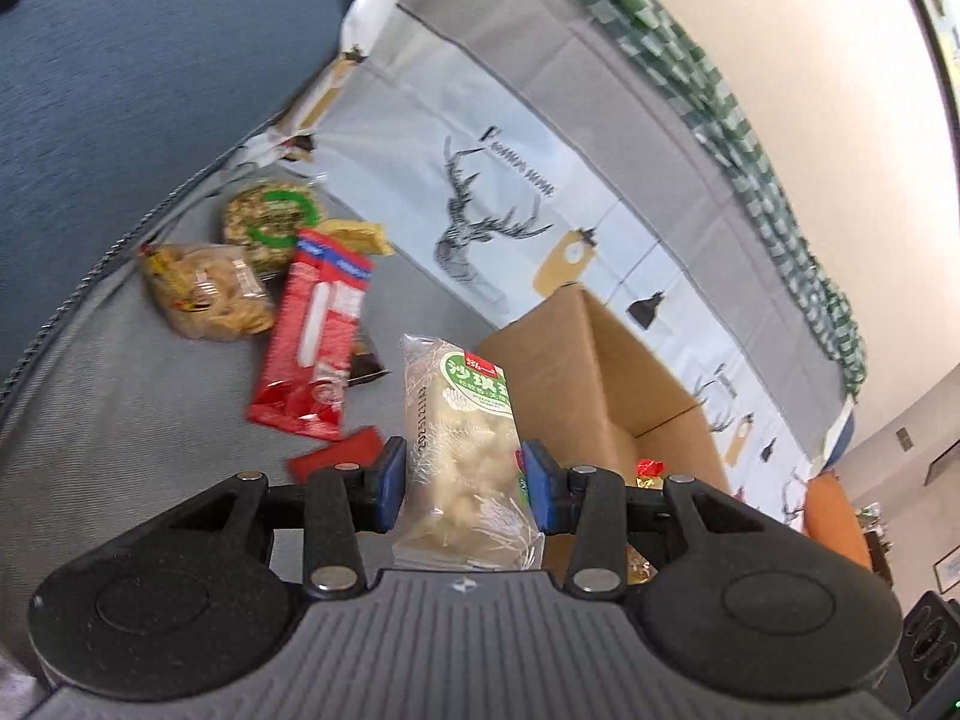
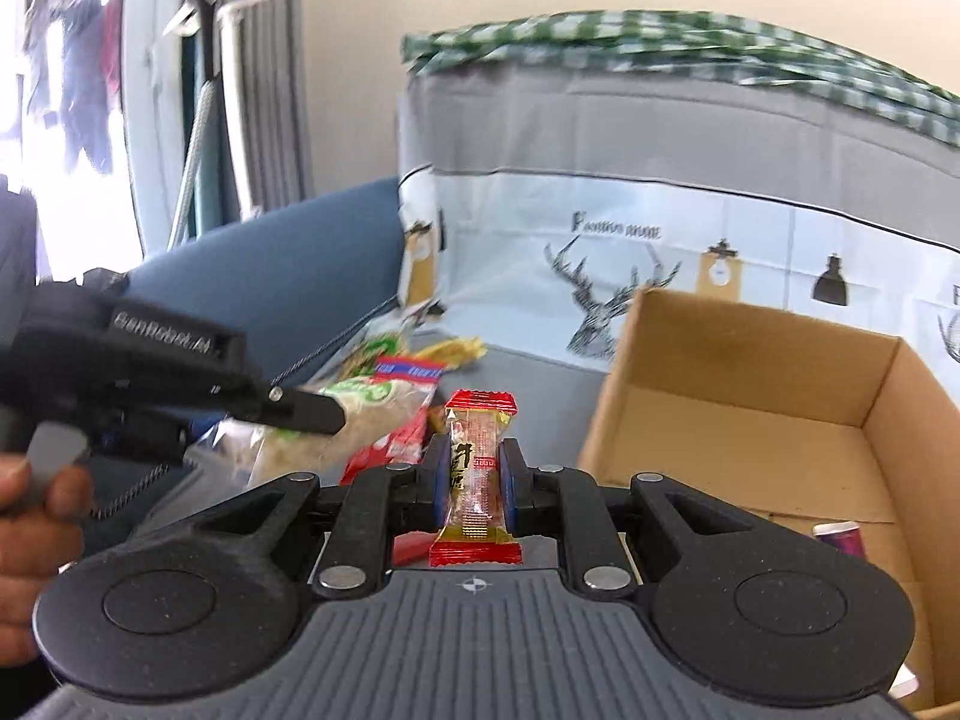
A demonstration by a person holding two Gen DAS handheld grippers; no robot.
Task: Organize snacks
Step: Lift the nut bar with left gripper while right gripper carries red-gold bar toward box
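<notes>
My left gripper [image 1: 462,483] is shut on a clear pastry packet with a green label [image 1: 465,456], held up above the grey sofa seat. My right gripper [image 2: 475,480] is shut on a small red-and-gold candy wrapper [image 2: 477,474], standing upright between the blue pads. An open cardboard box [image 2: 750,408] sits to the right of both grippers; its near wall [image 1: 564,396] rises just beyond the pastry packet. In the right wrist view the left gripper [image 2: 312,411] shows at left with the pastry packet [image 2: 360,414] in it, held by a hand [image 2: 36,516].
On the seat lie a red packet [image 1: 312,342], a bag of biscuits [image 1: 210,294], a round green-labelled snack [image 1: 273,222] and a small red wrapper [image 1: 339,450]. A deer-print cover [image 2: 600,294] drapes the sofa back. The box holds a purple cup [image 2: 840,537].
</notes>
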